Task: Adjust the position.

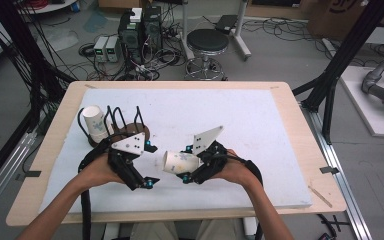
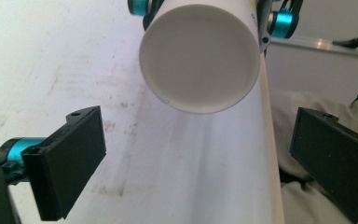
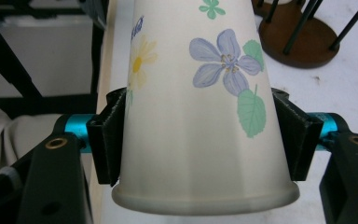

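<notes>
Between the right gripper fingers, pinched, the paper cup lies level, base toward the spread left gripper.

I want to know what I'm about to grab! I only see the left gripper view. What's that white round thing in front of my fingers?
Observer: It's the bottom of a paper cup. The right gripper view shows blue and yellow flowers on its side.
Operator: Who's holding it up?
Observer: The right gripper, with its fingers pressed on both sides near the rim.
Operator: Are there more cups?
Observer: One more. In the high view, a second paper cup sits on a black-pronged cup rack, behind your gripper.
</notes>
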`<state>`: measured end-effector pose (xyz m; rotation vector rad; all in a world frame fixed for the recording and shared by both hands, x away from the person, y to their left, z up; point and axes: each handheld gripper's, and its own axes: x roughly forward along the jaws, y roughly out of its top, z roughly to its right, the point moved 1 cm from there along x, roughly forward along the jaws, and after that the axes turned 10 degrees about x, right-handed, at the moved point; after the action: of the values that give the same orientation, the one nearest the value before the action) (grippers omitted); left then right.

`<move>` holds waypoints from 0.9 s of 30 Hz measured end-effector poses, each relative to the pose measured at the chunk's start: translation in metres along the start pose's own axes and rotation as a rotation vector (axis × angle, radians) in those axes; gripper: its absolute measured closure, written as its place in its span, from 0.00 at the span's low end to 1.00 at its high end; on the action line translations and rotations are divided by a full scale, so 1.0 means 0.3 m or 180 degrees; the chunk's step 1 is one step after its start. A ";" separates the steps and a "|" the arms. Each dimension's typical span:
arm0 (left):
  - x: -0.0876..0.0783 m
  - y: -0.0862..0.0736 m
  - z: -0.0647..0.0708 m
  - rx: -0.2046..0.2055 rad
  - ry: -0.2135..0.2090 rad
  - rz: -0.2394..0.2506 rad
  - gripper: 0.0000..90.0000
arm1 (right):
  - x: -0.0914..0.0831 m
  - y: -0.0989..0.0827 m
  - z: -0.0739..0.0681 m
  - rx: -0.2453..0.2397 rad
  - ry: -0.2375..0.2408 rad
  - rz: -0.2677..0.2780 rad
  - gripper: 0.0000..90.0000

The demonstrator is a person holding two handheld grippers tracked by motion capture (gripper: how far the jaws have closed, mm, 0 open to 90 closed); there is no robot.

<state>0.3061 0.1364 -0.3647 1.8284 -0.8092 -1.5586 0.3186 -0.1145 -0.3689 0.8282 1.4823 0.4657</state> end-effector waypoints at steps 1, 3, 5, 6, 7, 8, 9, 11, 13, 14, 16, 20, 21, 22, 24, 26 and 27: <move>0.001 0.003 -0.001 -0.0022 -0.0007 -0.0045 0.04 | -0.001 0.003 -0.001 -0.0022 -0.0013 -0.0049 0.34; -0.001 0.008 -0.009 0.0023 -0.0035 -0.0194 0.04 | -0.003 0.008 -0.005 -0.0053 -0.0051 -0.0146 0.34; 0.000 0.013 -0.014 0.0019 -0.0048 -0.0283 0.04 | -0.002 0.012 -0.007 -0.0067 -0.0083 -0.0263 0.34; 0.001 0.015 -0.016 0.0021 -0.0045 -0.0315 0.04 | -0.001 0.013 -0.008 -0.0077 -0.0104 -0.0310 0.34; -0.001 0.016 -0.019 0.0027 -0.0082 -0.0360 0.04 | 0.000 0.013 -0.010 -0.0080 -0.0116 -0.0354 0.34; 0.000 0.016 -0.021 0.0006 -0.0099 -0.0377 0.04 | 0.001 0.013 -0.011 -0.0085 -0.0116 -0.0396 0.34; 0.001 0.017 -0.022 -0.0014 -0.0119 -0.0424 0.04 | 0.002 0.012 -0.012 -0.0094 -0.0120 -0.0422 0.34; 0.008 0.018 -0.027 -0.0005 -0.0151 -0.0528 0.04 | 0.004 0.012 -0.012 -0.0114 -0.0133 -0.0486 0.34; 0.012 0.018 -0.029 -0.0003 -0.0169 -0.0605 0.04 | 0.004 0.013 -0.012 -0.0126 -0.0154 -0.0559 0.34; 0.013 0.019 -0.031 0.0005 -0.0181 -0.0664 0.04 | 0.003 0.014 -0.012 -0.0125 -0.0163 -0.0575 0.34; 0.016 0.021 -0.033 0.0020 -0.0190 -0.0751 0.04 | 0.000 0.016 -0.013 -0.0138 -0.0186 -0.0623 0.34; 0.023 0.024 -0.034 0.0039 -0.0188 -0.0810 0.04 | -0.004 0.019 -0.014 -0.0147 -0.0201 -0.0687 0.34; 0.023 0.027 -0.034 0.0044 -0.0211 -0.0842 0.04 | -0.005 0.020 -0.015 -0.0137 -0.0203 -0.0710 0.34; 0.027 0.026 -0.034 0.0050 -0.0194 -0.0821 0.04 | -0.003 0.020 -0.015 -0.0153 -0.0196 -0.0722 0.34; 0.031 0.029 -0.033 0.0060 -0.0199 -0.0826 0.04 | -0.003 0.021 -0.017 -0.0147 -0.0198 -0.0753 0.34; 0.037 0.032 -0.033 0.0064 -0.0207 -0.0823 0.04 | 0.002 0.023 -0.017 -0.0161 -0.0199 -0.0746 0.34; 0.041 0.034 -0.035 0.0076 -0.0210 -0.0833 0.04 | 0.003 0.025 -0.017 -0.0173 -0.0187 -0.0760 0.34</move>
<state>0.3173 0.1211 -0.3633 1.9723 -0.6394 -1.7863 0.3154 -0.1079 -0.3635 0.6079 1.4853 0.2989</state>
